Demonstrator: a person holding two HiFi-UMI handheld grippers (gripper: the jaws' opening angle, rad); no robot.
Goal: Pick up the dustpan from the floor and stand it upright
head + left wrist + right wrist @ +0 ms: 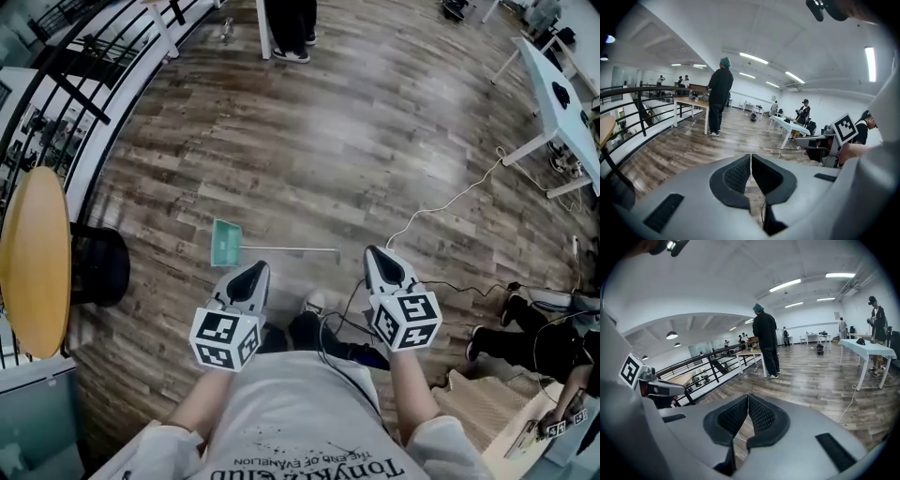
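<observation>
A teal dustpan [225,243] lies flat on the wooden floor, its thin metal handle [291,249] stretching to the right. My left gripper [253,273] hovers just in front of the pan's near edge, jaws together and nothing in them. The right gripper [375,254] hangs beside the handle's far end, also shut and empty. In the left gripper view the black pads [740,174] meet at the tips over bare floor. Meeting pads [759,414] show in the right gripper view too. The dustpan appears in neither gripper view.
A round yellow table [34,259] with a black stool [98,265] stands at the left by a black railing [84,75]. A person [292,28] stands ahead beside a table. A white table [558,98] and a trailing white cable [450,202] lie to the right.
</observation>
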